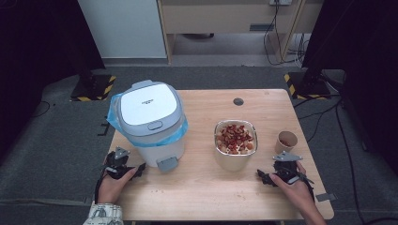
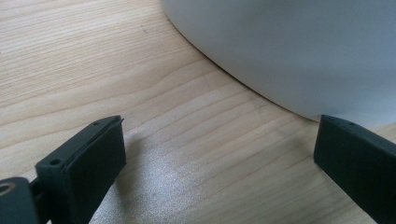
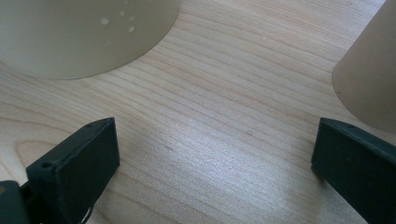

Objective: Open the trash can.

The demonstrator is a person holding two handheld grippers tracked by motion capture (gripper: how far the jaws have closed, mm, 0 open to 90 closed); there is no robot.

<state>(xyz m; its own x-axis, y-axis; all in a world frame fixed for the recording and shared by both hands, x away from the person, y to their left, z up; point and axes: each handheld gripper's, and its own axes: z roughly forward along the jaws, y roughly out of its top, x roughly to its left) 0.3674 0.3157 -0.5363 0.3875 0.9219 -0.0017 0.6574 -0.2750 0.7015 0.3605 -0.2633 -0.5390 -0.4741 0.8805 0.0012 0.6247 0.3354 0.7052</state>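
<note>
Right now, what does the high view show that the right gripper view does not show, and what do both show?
The high view alone shows the white pedal bin with its lid closed and a blue bag at the rim, both hands, and the food scraps inside the container.

The right gripper view alone shows, close up, the right gripper with its jaws wide apart and nothing between them, and droplets on the container's side wall.

Both show the wooden table, the container and the paper cup.
</note>
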